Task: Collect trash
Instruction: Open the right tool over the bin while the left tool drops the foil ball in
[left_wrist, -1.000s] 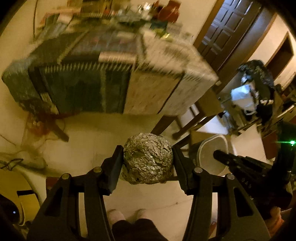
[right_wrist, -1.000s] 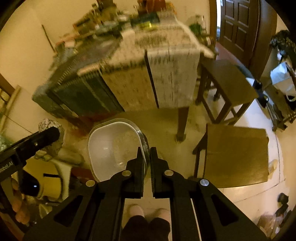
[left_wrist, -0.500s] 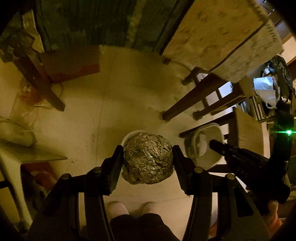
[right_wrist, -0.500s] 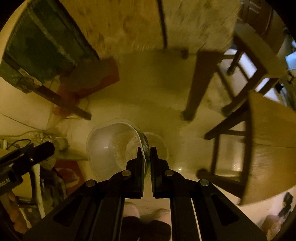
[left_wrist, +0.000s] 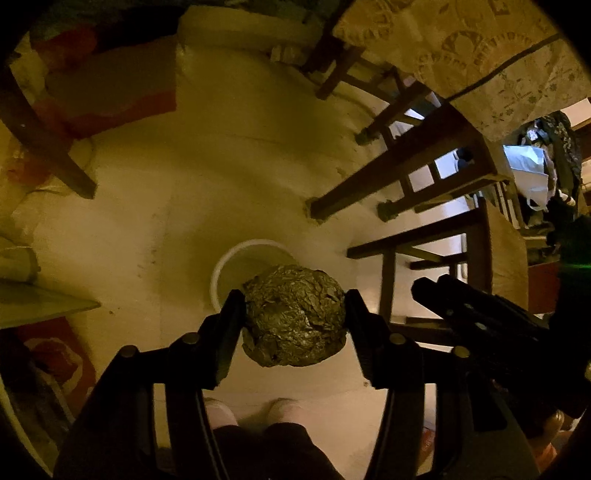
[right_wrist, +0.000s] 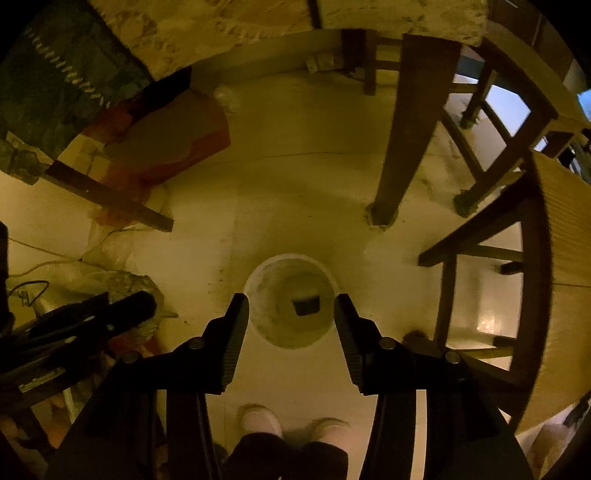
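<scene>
My left gripper (left_wrist: 294, 301) is shut on a crumpled foil ball (left_wrist: 294, 314) and holds it above the near rim of a white round trash bin (left_wrist: 236, 264) on the floor. In the right wrist view my right gripper (right_wrist: 291, 306) is open and empty, straight above the same bin (right_wrist: 291, 301). A dark square object (right_wrist: 306, 305) lies at the bin's bottom. The right gripper shows in the left wrist view (left_wrist: 476, 314) at the right. The left gripper (right_wrist: 122, 310) with the foil ball (right_wrist: 122, 284) shows at the left of the right wrist view.
A table with a patterned cloth (right_wrist: 207, 33) stands ahead, its wooden leg (right_wrist: 402, 147) near the bin. Wooden chairs (right_wrist: 517, 229) crowd the right. A red and white bag (right_wrist: 159, 140) lies under the table at the left. My feet (right_wrist: 291, 424) are below.
The right gripper has opened and let go of the clear plastic container, which is gone from view. Both grippers have moved down toward the white bin. The left gripper still holds the foil ball.
</scene>
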